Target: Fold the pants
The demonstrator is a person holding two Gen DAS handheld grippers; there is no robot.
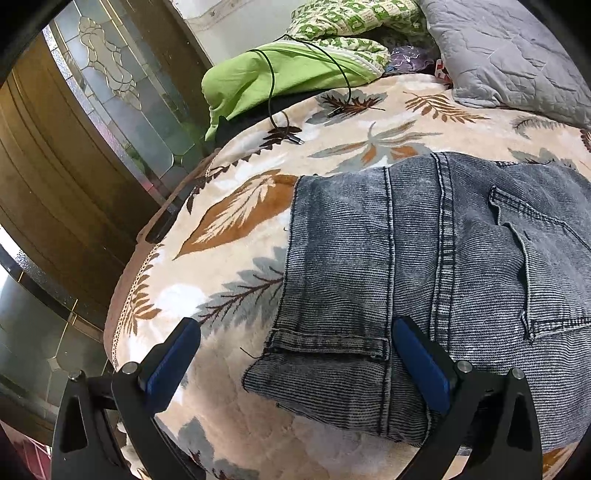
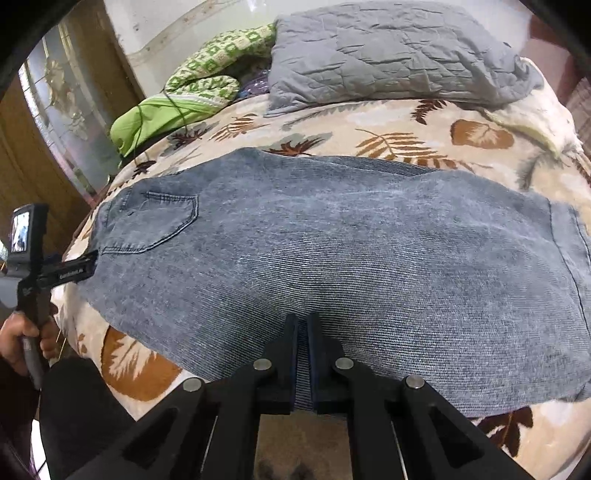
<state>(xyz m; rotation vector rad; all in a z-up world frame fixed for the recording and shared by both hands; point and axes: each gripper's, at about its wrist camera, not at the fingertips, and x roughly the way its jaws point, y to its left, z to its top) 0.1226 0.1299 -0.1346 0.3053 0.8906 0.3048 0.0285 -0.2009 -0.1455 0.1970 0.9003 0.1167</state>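
Observation:
Grey-blue denim pants (image 2: pixel 332 243) lie flat across a leaf-patterned blanket (image 2: pixel 369 129) on a bed, waistband and back pocket at the left, leg ends at the right. My right gripper (image 2: pixel 303 325) is shut on the near edge of the pants at mid-length. In the left wrist view the waistband end of the pants (image 1: pixel 424 258) lies ahead. My left gripper (image 1: pixel 295 339) is open, its blue-padded fingers (image 1: pixel 173 362) spread over the waistband corner, holding nothing. The left gripper also shows in the right wrist view (image 2: pixel 74 271) at the waistband.
A green cloth (image 1: pixel 280 74) with a black cable (image 1: pixel 273 107) over it, a green-patterned quilt (image 1: pixel 354 22) and a grey quilted pillow (image 2: pixel 388 51) lie at the bed's far side. A wooden and glass door (image 1: pixel 110 92) stands left, beyond the bed edge.

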